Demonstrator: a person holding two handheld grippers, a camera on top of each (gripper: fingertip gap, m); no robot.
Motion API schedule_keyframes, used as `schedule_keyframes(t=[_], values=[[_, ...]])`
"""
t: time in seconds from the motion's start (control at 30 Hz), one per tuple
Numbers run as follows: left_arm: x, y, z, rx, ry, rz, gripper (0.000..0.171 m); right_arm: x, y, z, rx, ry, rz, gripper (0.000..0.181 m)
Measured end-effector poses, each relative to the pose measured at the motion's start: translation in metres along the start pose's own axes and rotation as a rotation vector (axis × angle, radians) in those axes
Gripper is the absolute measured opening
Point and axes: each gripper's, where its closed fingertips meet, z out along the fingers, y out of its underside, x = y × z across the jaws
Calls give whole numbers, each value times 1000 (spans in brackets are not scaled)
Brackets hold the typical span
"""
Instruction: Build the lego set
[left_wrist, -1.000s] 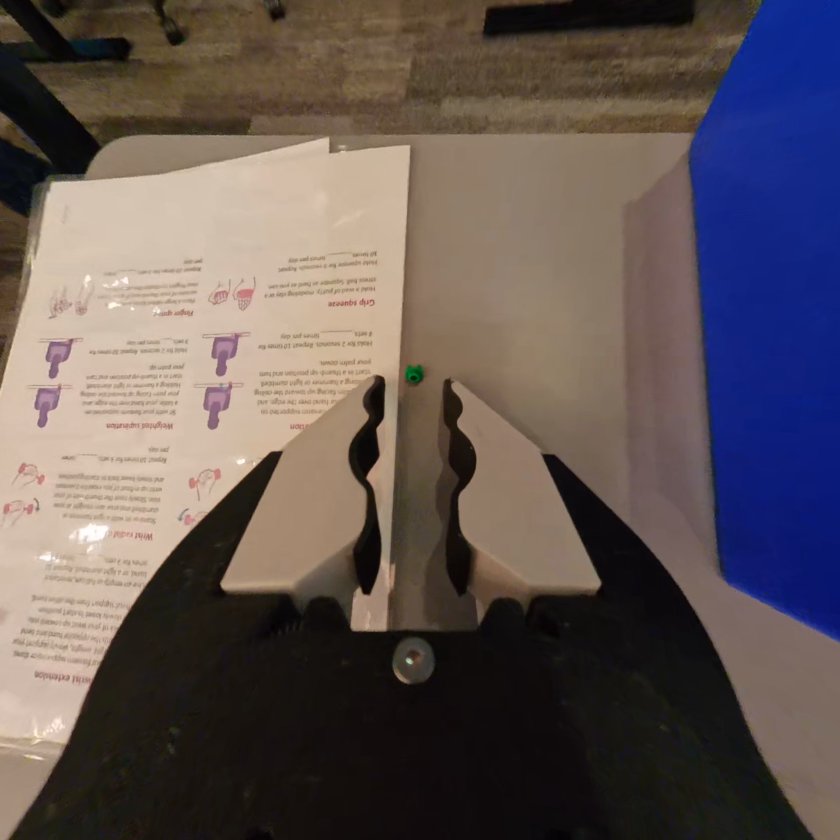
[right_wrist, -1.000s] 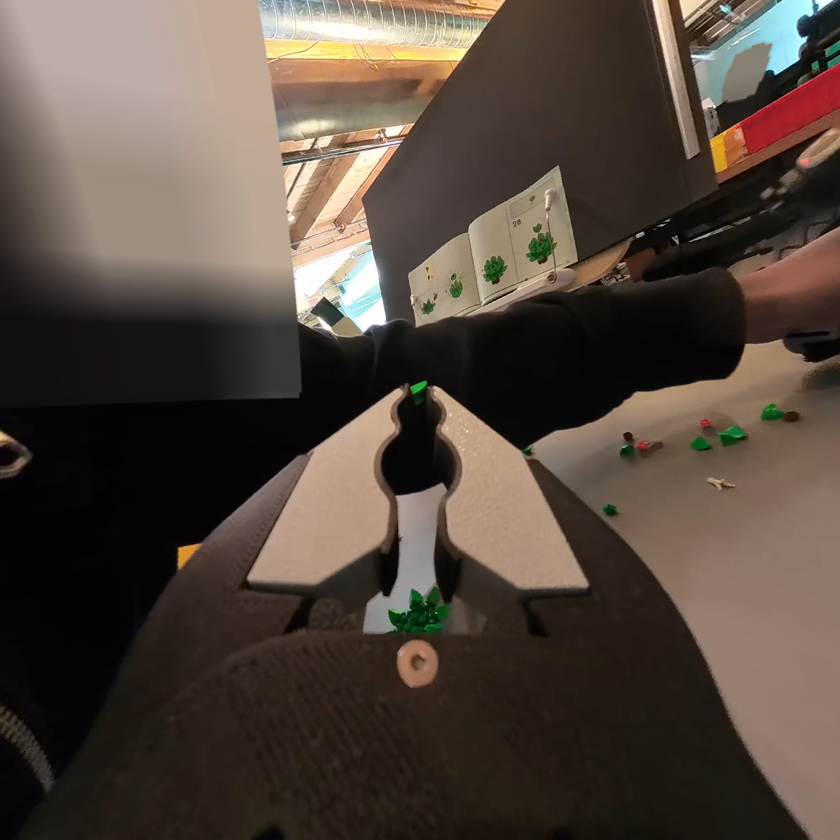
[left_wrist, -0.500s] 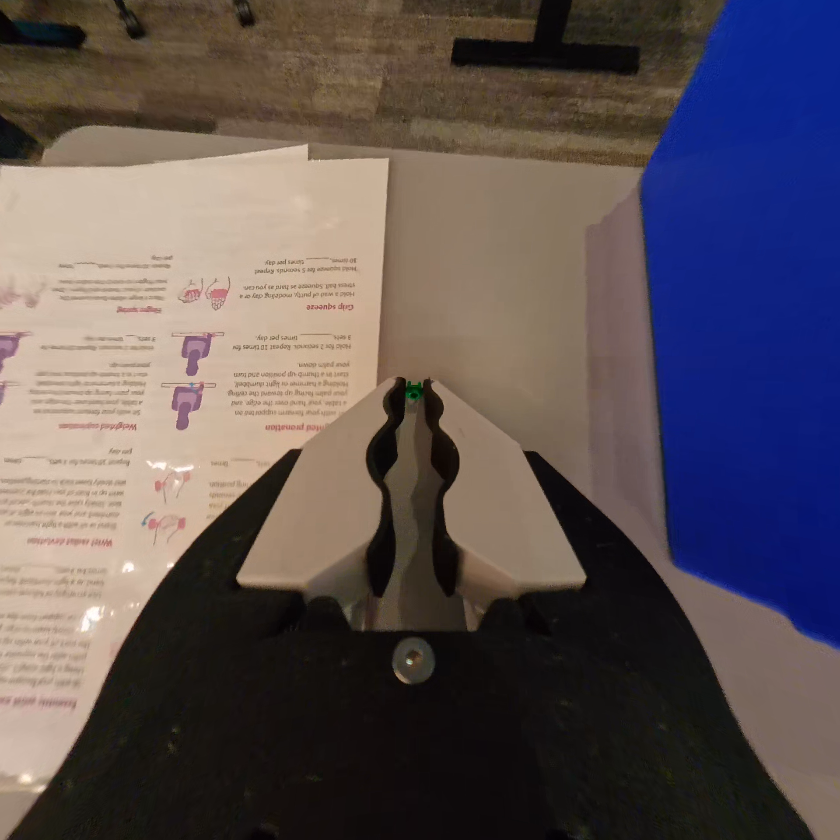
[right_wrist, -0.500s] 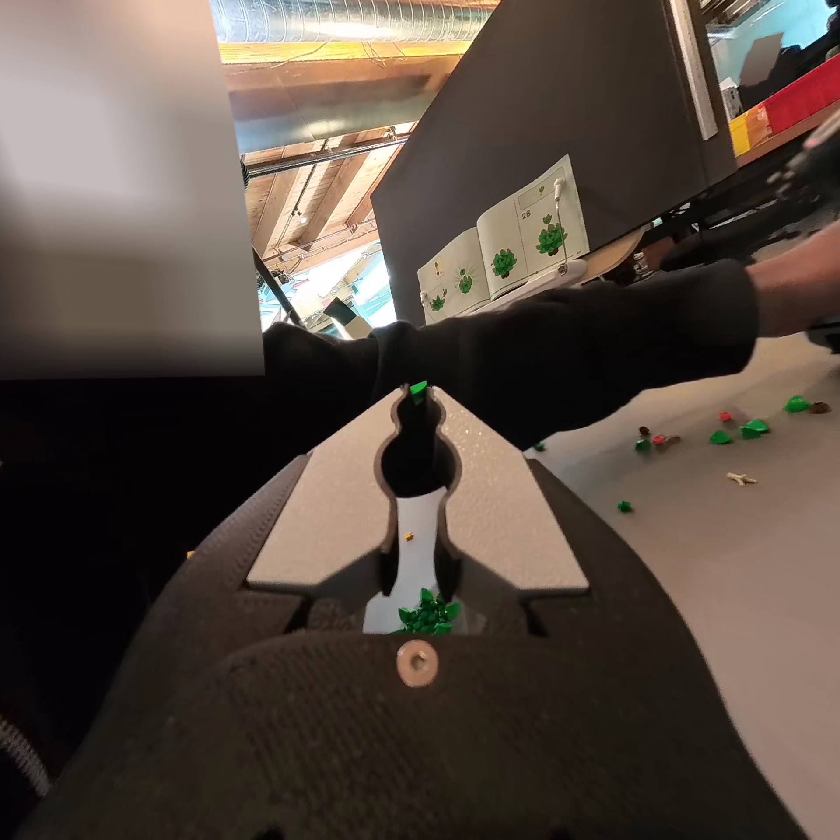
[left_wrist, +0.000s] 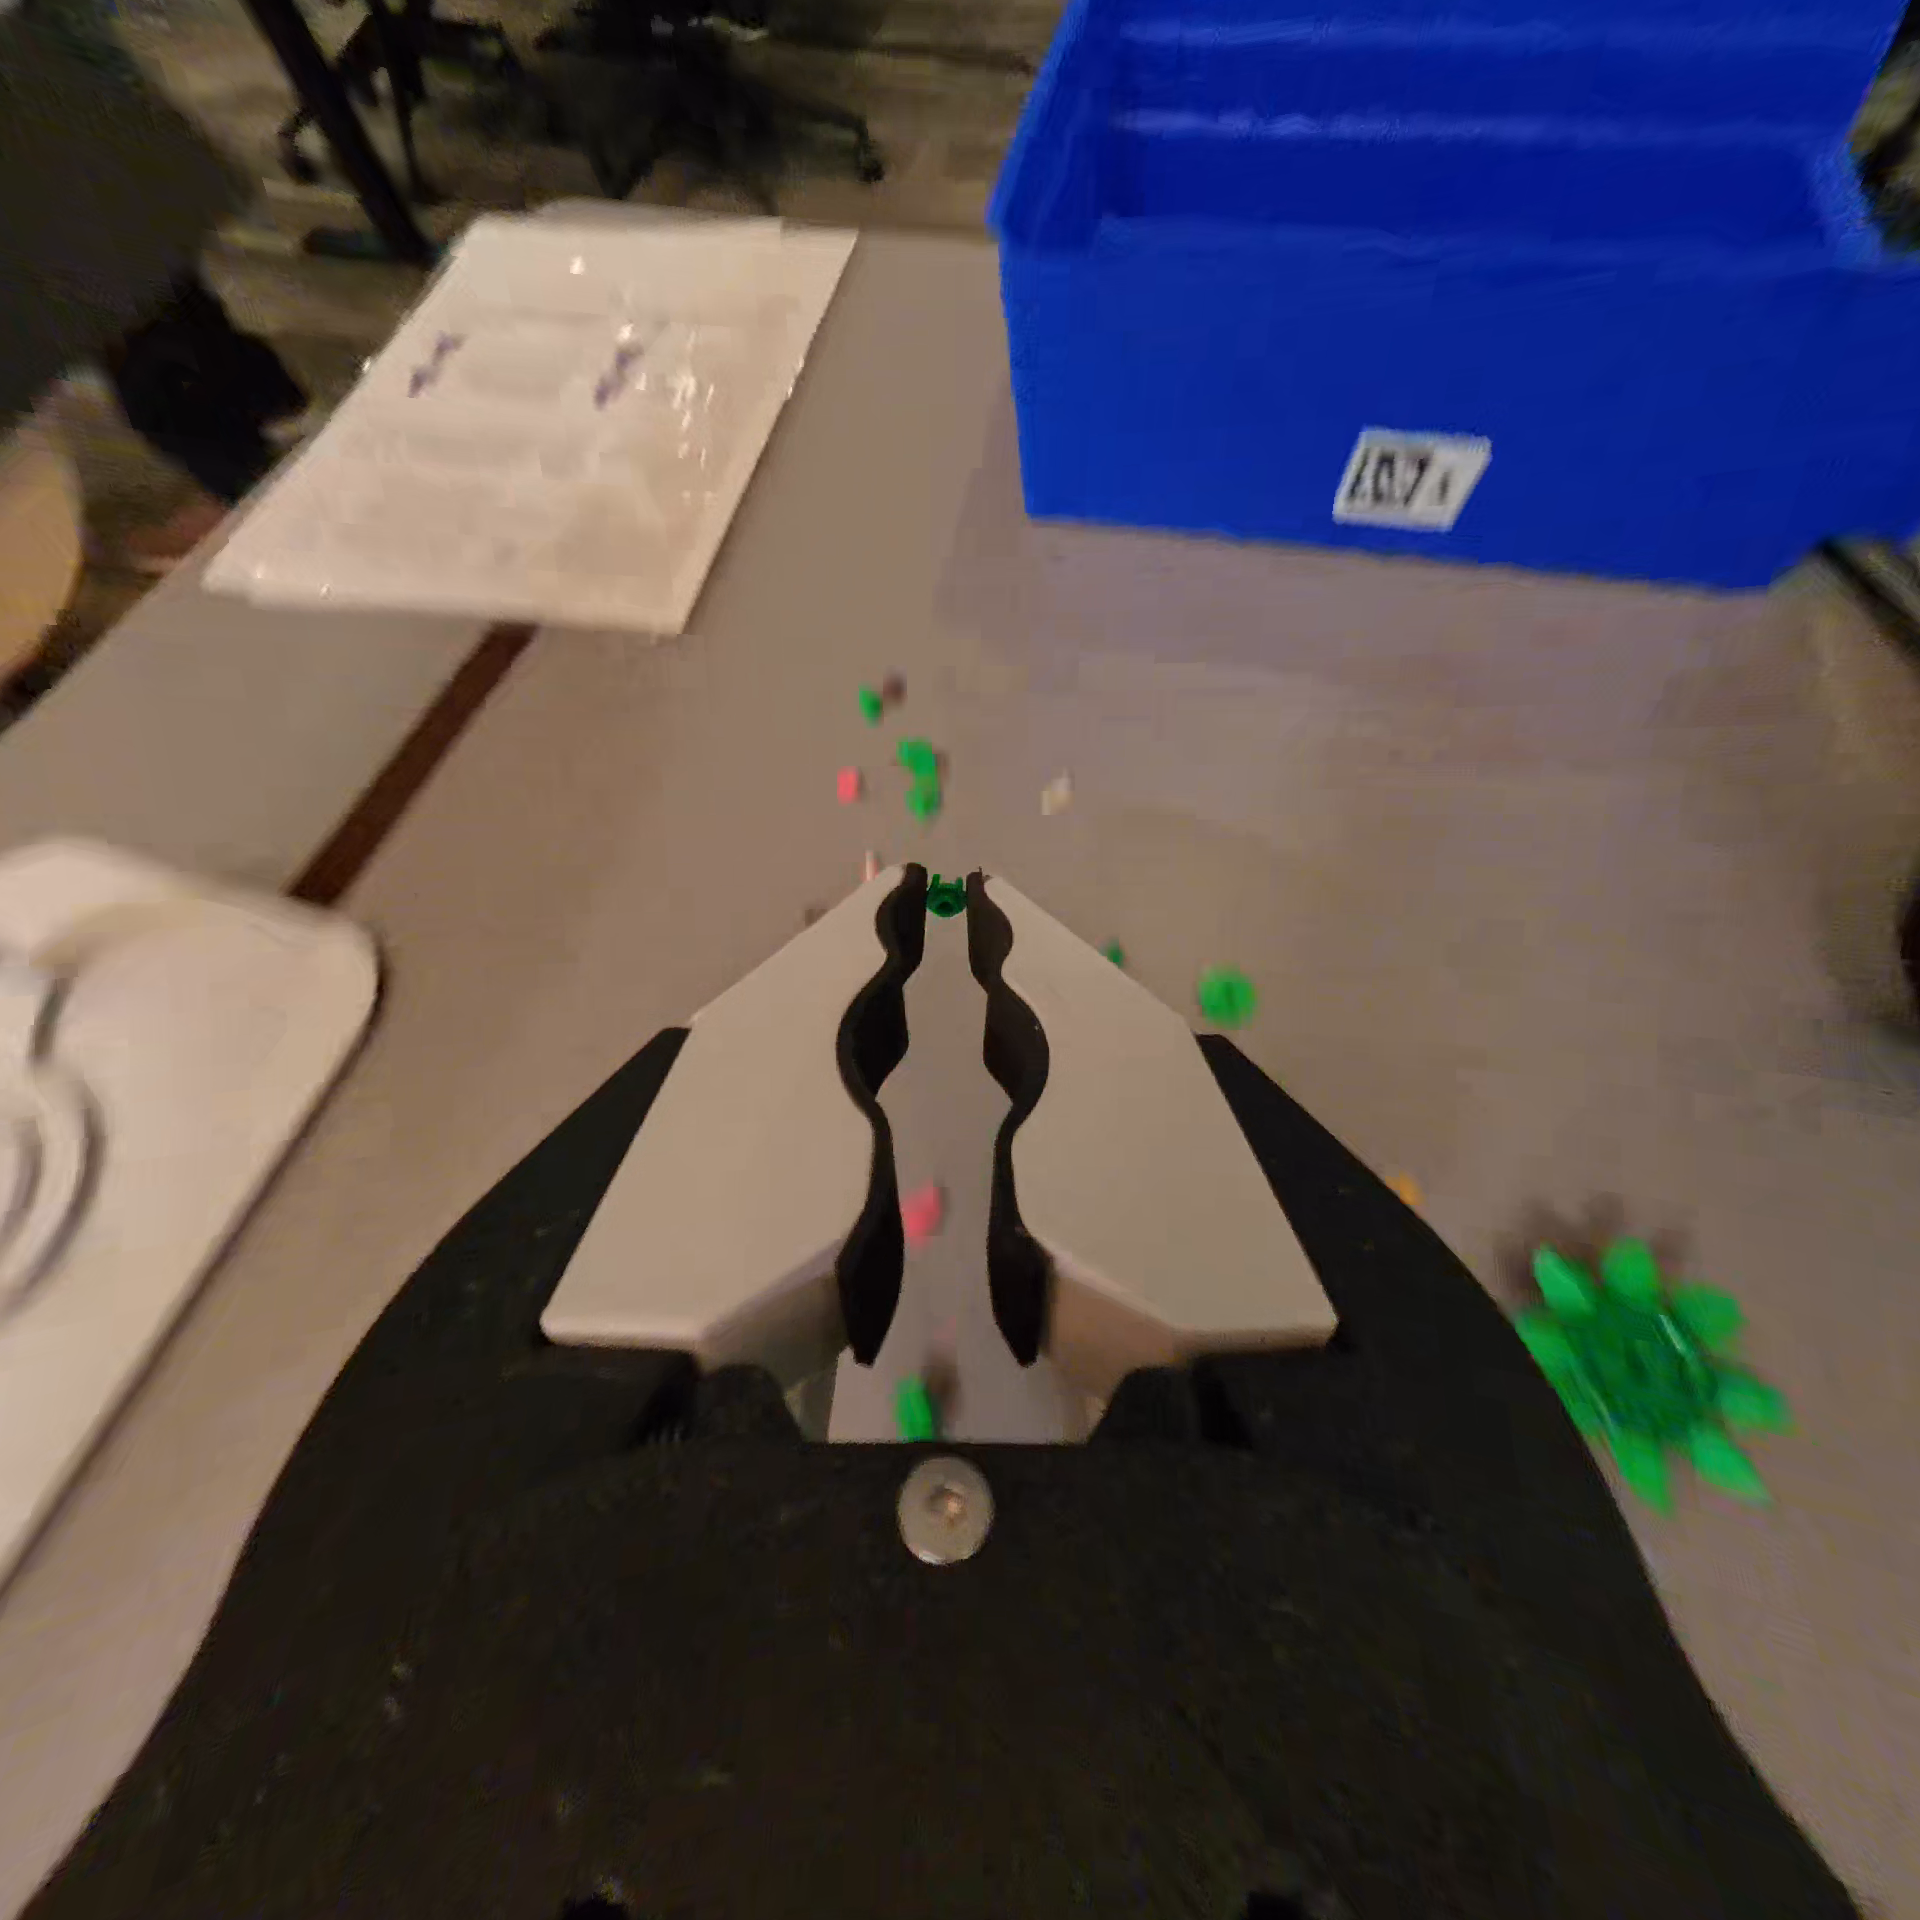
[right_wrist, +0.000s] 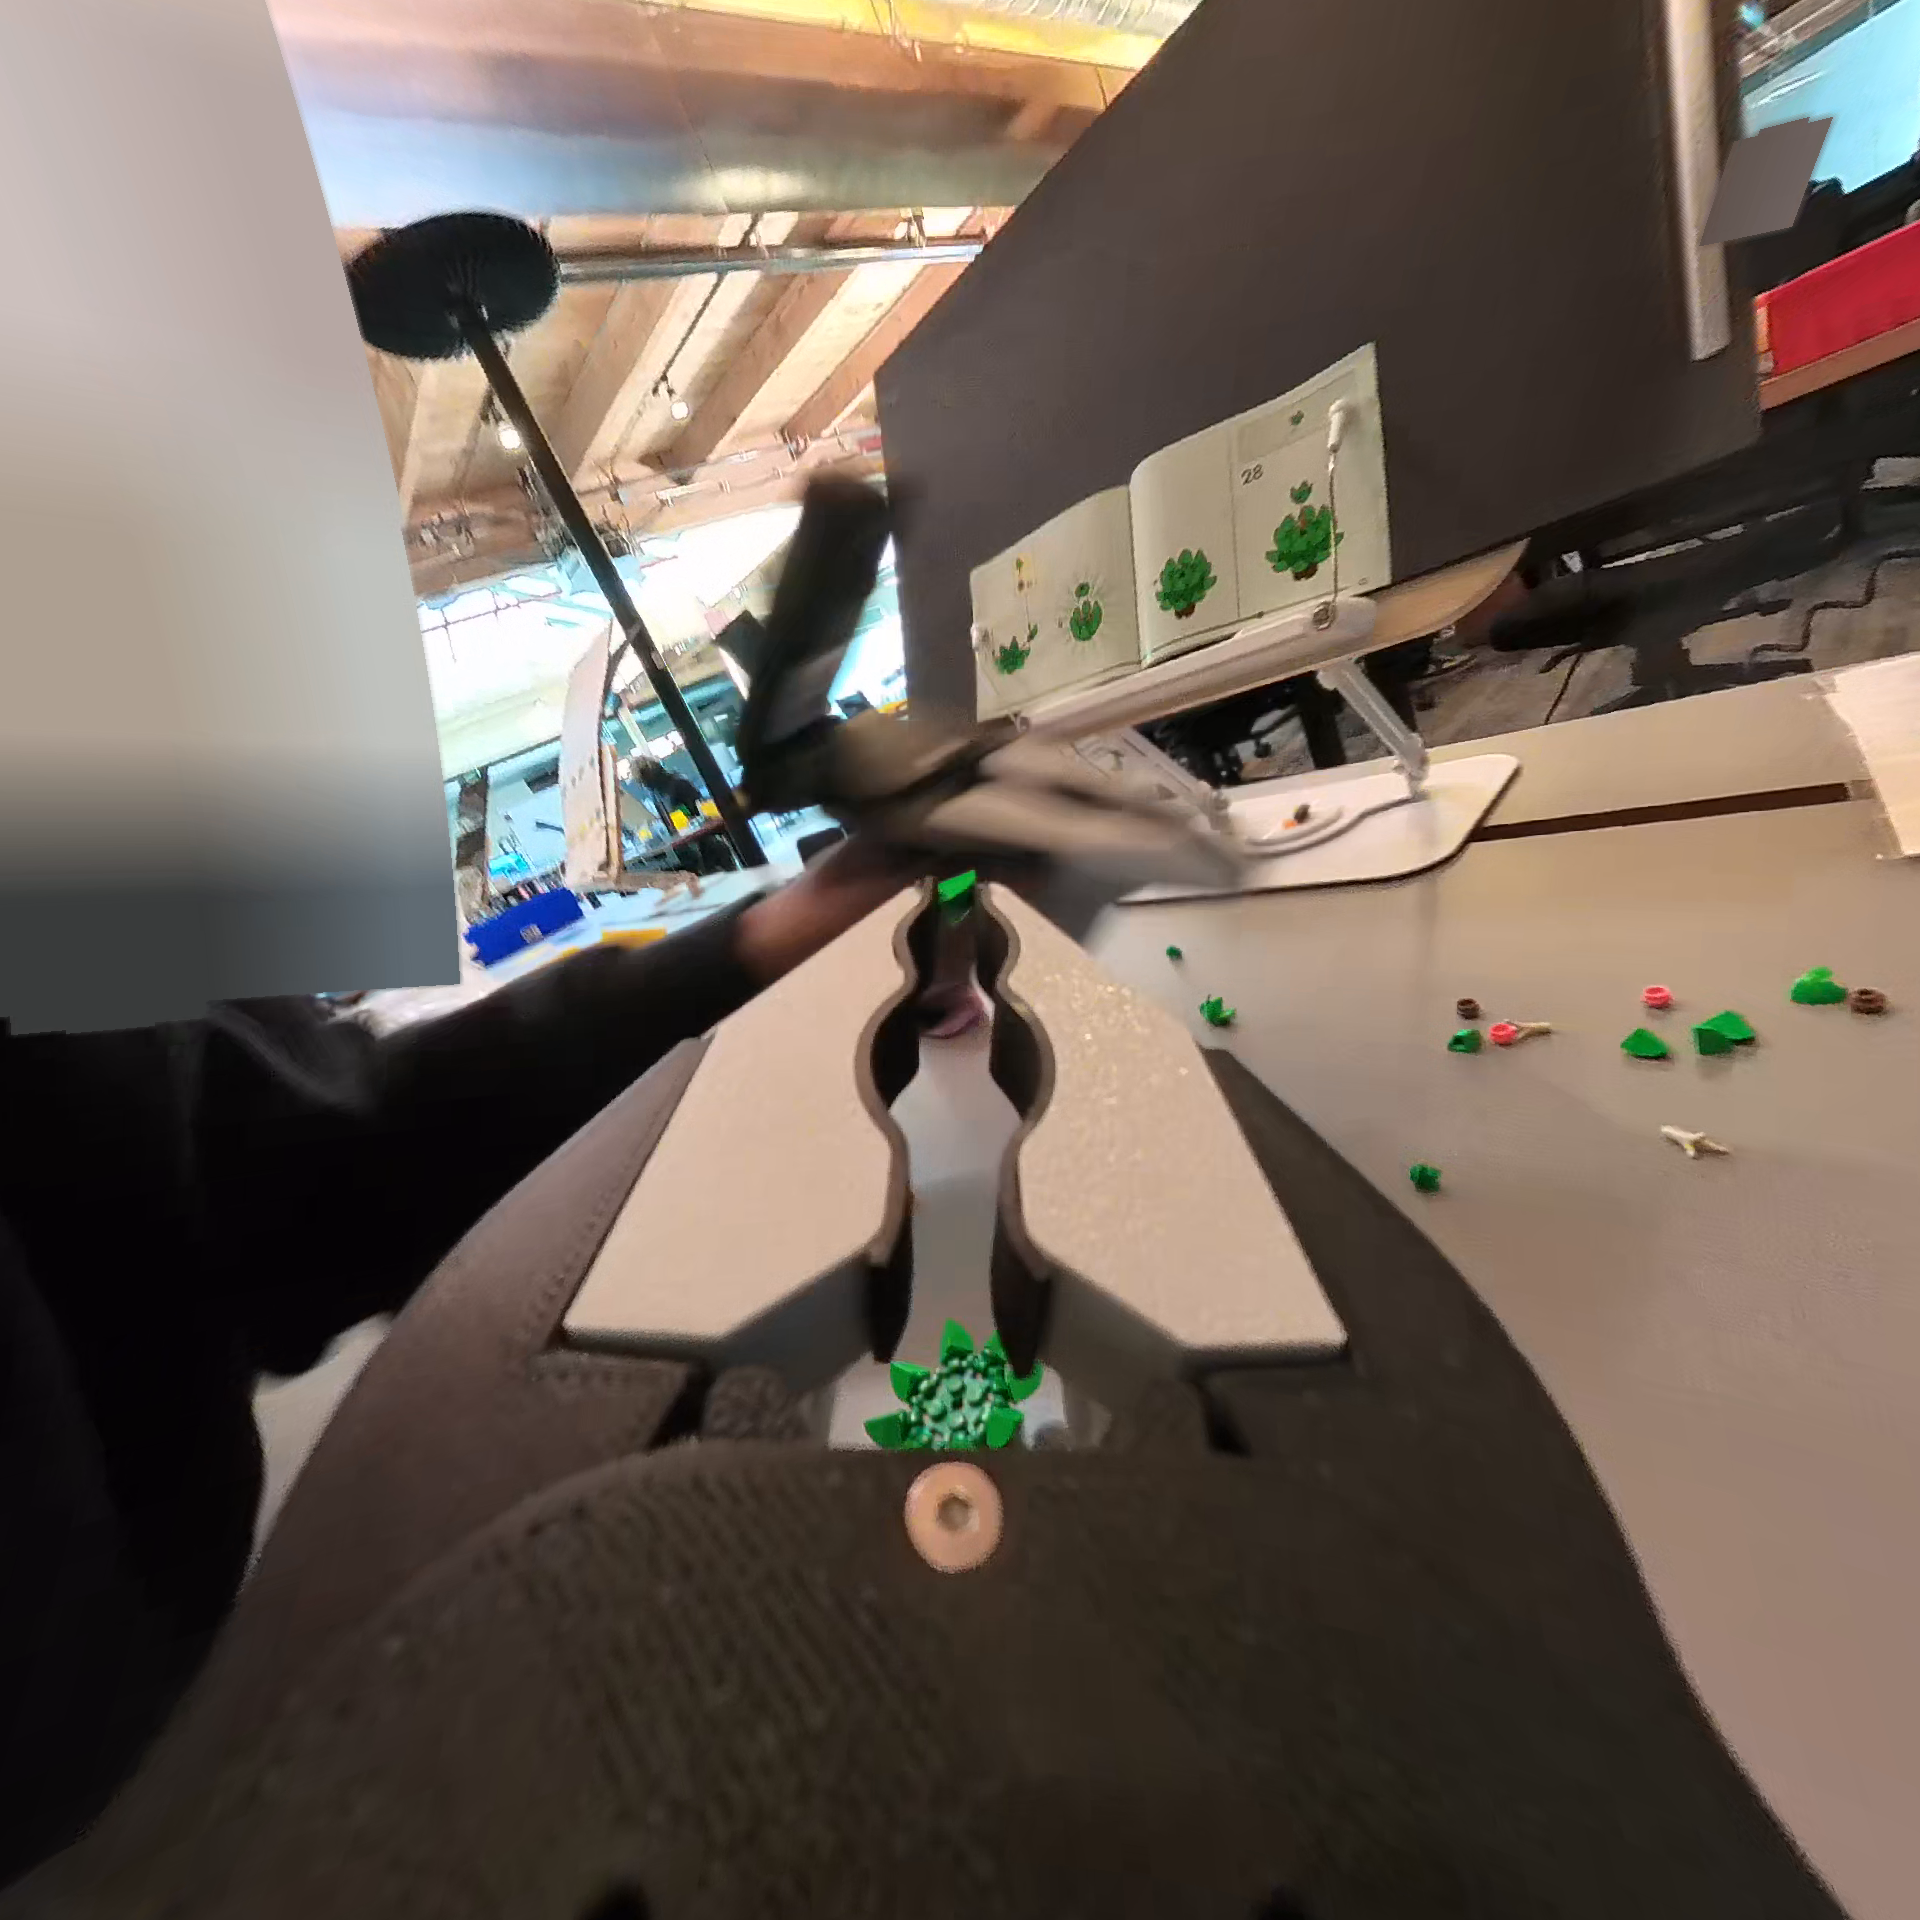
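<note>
My left gripper (left_wrist: 943, 891) is shut on a small green Lego piece (left_wrist: 943, 896) at its fingertips, held above the grey table. My right gripper (right_wrist: 954, 896) is shut on a green leaf piece (right_wrist: 954, 894) at its tips. The green leafy plant build (left_wrist: 1642, 1371) lies on the table to the lower right in the left wrist view; in the right wrist view it (right_wrist: 951, 1397) shows under the gripper base. The left gripper, blurred, shows in the right wrist view (right_wrist: 997, 790) just beyond my right tips. Loose green, pink and brown pieces (right_wrist: 1662, 1029) lie scattered on the table.
A blue bin (left_wrist: 1455, 312) stands at the back right. Laminated sheets (left_wrist: 551, 436) lie back left. A white stand base (left_wrist: 156, 1091) is at left; it holds the open instruction booklet (right_wrist: 1195, 561) before a dark panel (right_wrist: 1299, 291). A person's dark sleeve (right_wrist: 312, 1122) crosses at left. The grippers' ends are close to 15 cm from one another.
The left gripper closed on the small green piece beside the sheets, lifted it and swung back over the loose pieces. The right gripper kept its hold on the leaf piece.
</note>
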Motion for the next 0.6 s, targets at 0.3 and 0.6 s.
schedule_keyframes(t=[0.3, 0.6], values=[[31, 169, -155, -173, -229, -215, 4, -3, 16, 10, -79, 30, -91, 4], [34, 191, -150, -172, -195, -304, 5, 2, 25, 13, -138, 84, -197, 4]])
